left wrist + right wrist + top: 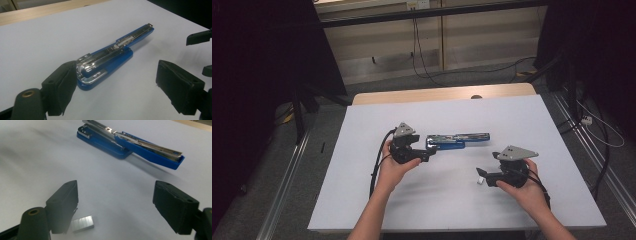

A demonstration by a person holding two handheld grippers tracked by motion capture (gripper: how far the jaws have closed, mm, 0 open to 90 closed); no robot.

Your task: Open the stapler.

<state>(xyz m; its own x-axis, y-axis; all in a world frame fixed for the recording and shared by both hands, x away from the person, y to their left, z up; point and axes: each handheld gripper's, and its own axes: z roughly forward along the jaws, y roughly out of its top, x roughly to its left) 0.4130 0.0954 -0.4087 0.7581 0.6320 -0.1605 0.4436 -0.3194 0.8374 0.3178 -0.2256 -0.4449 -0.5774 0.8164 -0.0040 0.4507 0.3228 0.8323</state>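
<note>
One blue plastic stapler with a hinged-open steel magazine (pixel 457 140) lies mid-table, at three o'clock of the wide, empty left gripper (pixel 430 155). Left gripper view: its chrome hinge nears one pad. Right gripper view: the right gripper (pixel 115 206) gapes empty, a silver staple strip (pixel 82 223) at seven o'clock.

Blue stapler (pixel 457 140) lies between left gripper (pixel 428 154) and right gripper (pixel 482 177).

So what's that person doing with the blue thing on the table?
A person holds a hand-held gripper in each hand over a white table. The blue stapler lies swung open, flat on the table. The left hand-held gripper sits at the stapler's hinge end with its jaws open, not squeezing it. The right hand-held gripper is open too, off to the side, with a small strip of staples lying on the table by one jaw. It looks like refilling the stapler.
</note>
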